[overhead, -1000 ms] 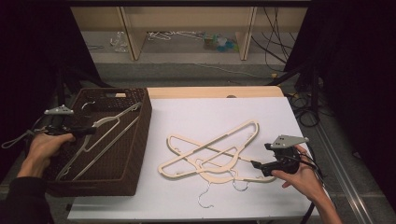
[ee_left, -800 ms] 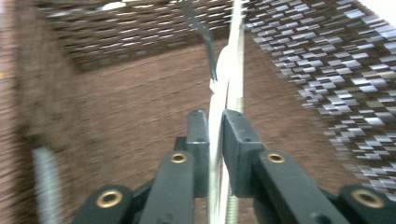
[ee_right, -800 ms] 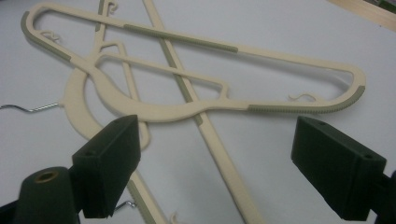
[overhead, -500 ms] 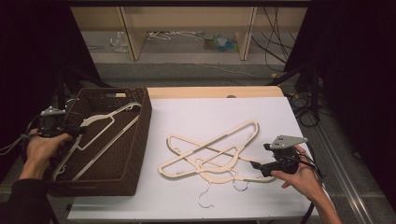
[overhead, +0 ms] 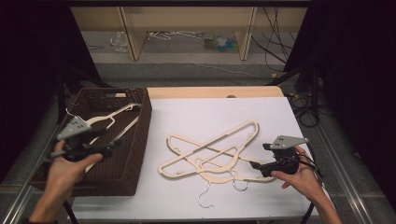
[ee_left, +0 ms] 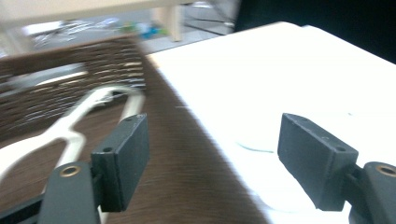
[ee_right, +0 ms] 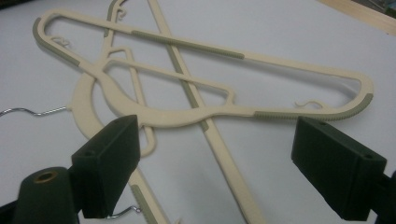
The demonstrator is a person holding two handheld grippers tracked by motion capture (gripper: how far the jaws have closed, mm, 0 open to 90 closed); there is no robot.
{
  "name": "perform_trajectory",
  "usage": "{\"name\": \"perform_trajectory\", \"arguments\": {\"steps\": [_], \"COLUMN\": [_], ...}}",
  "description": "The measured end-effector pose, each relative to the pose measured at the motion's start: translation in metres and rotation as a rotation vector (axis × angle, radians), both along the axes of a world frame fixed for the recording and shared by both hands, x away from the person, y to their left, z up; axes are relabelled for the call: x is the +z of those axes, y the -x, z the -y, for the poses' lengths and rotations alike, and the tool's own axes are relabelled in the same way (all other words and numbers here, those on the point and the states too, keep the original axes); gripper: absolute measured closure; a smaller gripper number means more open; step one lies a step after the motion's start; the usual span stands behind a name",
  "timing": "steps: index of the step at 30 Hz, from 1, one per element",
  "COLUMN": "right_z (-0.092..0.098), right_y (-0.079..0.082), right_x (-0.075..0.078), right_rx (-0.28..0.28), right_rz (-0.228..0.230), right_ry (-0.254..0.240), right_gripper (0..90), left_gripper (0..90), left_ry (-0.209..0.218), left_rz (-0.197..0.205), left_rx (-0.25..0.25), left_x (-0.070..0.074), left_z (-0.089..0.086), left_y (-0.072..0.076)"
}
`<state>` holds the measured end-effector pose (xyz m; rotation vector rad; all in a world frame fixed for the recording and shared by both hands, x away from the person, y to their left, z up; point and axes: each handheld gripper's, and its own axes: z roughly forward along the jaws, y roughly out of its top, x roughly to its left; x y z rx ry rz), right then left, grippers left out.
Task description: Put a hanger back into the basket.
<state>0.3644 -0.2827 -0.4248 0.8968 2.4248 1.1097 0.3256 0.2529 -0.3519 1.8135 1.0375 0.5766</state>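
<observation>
Since the earlier frames the left gripper [overhead: 112,145] has let go of the cream hanger in the basket [overhead: 109,122] and drawn back toward the near edge of the dark wicker basket [overhead: 140,140]; its jaws have just been opening, with nothing between them, while the right gripper [overhead: 254,164] has kept its place. In the high view the left gripper hangs over the basket's near half, above the released hanger, which lies slantwise inside, and the right gripper sits low over the white table [overhead: 280,116] at the right end of the heap of cream hangers [overhead: 210,149]. In the left gripper view, blurred, both jaws stand wide apart and empty over the basket's rim, the basket hanger pale behind the left one. In the right gripper view the jaws gape just as wide, holding nothing, with the crossed hangers lying on the table just beyond them.
</observation>
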Motion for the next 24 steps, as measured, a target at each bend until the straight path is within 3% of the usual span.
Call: {"name": "perform_trajectory", "arguments": {"steps": [2,4,7,9,14,18,21,24], "right_z": [0.0,0.0,-0.001,-0.002,-0.003,-0.006,-0.01,-0.015], "right_y": [0.001,0.002,0.002,0.003,0.002,-0.004,-0.013,-0.022], "right_x": [0.0,0.001,0.001,0.001,0.0,-0.001,-0.003,-0.003], "right_rx": [-0.004,0.004,0.003,0.003,0.005,0.032,0.074,0.077], "right_rz": [-0.003,0.004,0.002,0.01,0.012,0.019,0.024,0.021], "right_ry": [0.001,-0.004,-0.006,-0.002,-0.002,0.002,0.025,0.035], "right_gripper": [16.4,16.4,16.4,16.4,16.3,16.4,17.7,17.9], "left_gripper": [24.9,20.7,20.1,20.0,19.3,19.3,19.3,19.1], "left_ry": [-0.01,0.03,0.015,0.026,0.051,0.005,0.024,0.042], "left_rz": [0.012,0.039,0.056,0.056,0.045,0.063,0.045,0.035], "left_rx": [-0.019,-0.056,-0.088,-0.111,-0.147,-0.18,-0.191,-0.199], "left_x": [-0.001,-0.006,-0.01,-0.023,-0.039,-0.06,-0.071,-0.08], "left_z": [0.009,0.039,0.053,0.071,0.082,0.091,0.093,0.093], "left_y": [0.005,0.022,0.03,0.042,0.054,0.064,0.067,0.072]}}
